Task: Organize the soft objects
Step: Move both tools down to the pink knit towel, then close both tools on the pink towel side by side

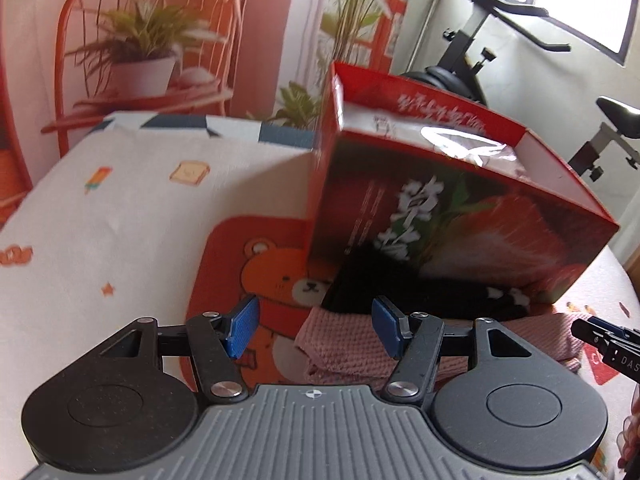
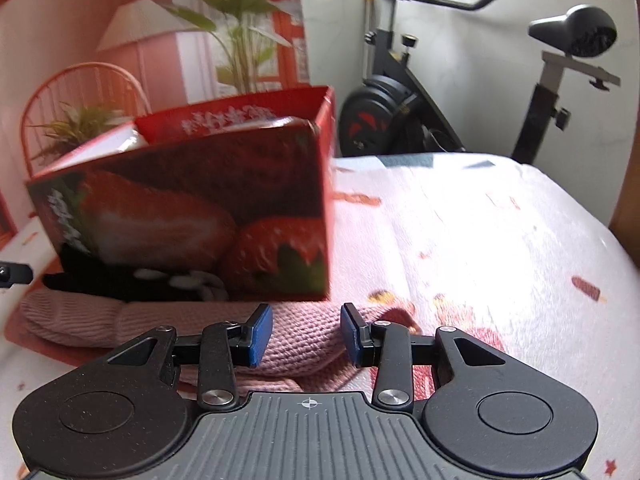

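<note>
A pink knitted cloth (image 1: 344, 340) lies on the bed in front of a red strawberry-print box (image 1: 452, 216). A black soft item with white marks (image 1: 420, 292) lies between the cloth and the box. My left gripper (image 1: 314, 330) is open and empty, its jaws standing over the cloth's left end. In the right wrist view the pink cloth (image 2: 304, 340) lies between the blue pads of my right gripper (image 2: 306, 336), which is open around its right end. The box (image 2: 192, 204) and the black item (image 2: 132, 280) show behind. The right gripper's tip shows in the left wrist view (image 1: 600, 338).
The bed cover (image 1: 132, 216) is white with small prints and an orange bear patch (image 1: 272, 280). Something shiny lies inside the box (image 1: 460, 140). An exercise bike (image 2: 420, 92) stands behind the bed, and potted plants (image 1: 140, 52) stand at the back left.
</note>
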Demonstrator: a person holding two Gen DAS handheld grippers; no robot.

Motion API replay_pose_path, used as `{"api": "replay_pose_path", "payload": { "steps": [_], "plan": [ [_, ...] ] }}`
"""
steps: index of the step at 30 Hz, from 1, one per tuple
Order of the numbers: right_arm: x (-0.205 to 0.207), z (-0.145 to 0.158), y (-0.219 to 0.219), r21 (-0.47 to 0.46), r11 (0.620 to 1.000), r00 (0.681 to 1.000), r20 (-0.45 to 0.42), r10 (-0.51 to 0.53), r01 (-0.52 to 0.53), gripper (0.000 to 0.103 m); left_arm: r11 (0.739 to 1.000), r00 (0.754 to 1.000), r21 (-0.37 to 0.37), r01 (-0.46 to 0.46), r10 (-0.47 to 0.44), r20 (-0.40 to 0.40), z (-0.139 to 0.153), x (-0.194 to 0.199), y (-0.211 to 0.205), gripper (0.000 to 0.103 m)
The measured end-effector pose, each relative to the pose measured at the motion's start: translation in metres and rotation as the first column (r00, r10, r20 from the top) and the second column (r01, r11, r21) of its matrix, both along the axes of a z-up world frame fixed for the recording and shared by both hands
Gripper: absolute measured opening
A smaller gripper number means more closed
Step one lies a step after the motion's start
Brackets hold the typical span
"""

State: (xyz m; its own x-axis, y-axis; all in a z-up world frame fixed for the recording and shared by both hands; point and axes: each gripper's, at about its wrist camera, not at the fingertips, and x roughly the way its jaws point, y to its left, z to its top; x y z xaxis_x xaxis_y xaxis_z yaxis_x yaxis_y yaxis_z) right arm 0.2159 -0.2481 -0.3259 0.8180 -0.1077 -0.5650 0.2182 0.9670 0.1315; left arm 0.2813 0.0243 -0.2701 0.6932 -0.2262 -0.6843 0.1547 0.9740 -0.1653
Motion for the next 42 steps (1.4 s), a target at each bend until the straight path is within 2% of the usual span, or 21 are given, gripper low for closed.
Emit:
{"api": "replay_pose_path", "payload": {
  "steps": [5,13,20,29,33,34,42],
  "plan": [
    [0.005,-0.015,0.005,-0.005,1.000,0.999,-0.035,0.002,-0.002,0.040,1.000,1.000,0.000,0.016,-0.016,-0.021,-0.013,0.004,-0.005,0.065],
    [0.000,-0.022,0.009,-0.021,1.000,1.000,-0.014,0.011,-0.011,0.041,0.999,0.998,-0.002,0.036,-0.036,-0.052,-0.028,0.007,-0.013,0.065],
    [0.000,-0.023,0.012,-0.043,0.999,1.000,-0.010,0.018,-0.019,0.043,0.998,0.999,0.033,0.048,-0.047,-0.026,-0.028,0.000,-0.020,0.064],
    [0.000,-0.022,0.011,-0.041,0.999,1.000,-0.008,0.024,-0.025,0.044,0.998,0.998,0.033,0.056,-0.055,-0.027,-0.027,-0.004,-0.023,0.051],
    [0.000,-0.022,0.011,-0.040,0.999,1.000,-0.008,0.025,-0.026,0.044,0.996,0.996,0.015,0.087,-0.086,-0.022,-0.026,-0.008,-0.023,0.026],
    [0.001,-0.022,0.011,-0.038,0.999,1.000,-0.008,0.027,-0.028,0.044,0.995,0.995,0.017,0.094,-0.094,-0.019,-0.026,-0.009,-0.023,0.023],
    [0.000,-0.021,0.007,0.002,0.998,0.998,-0.003,0.059,-0.059,0.038,0.995,0.995,0.018,0.096,-0.096,-0.022,-0.026,-0.024,-0.025,0.020]
  ]
}}
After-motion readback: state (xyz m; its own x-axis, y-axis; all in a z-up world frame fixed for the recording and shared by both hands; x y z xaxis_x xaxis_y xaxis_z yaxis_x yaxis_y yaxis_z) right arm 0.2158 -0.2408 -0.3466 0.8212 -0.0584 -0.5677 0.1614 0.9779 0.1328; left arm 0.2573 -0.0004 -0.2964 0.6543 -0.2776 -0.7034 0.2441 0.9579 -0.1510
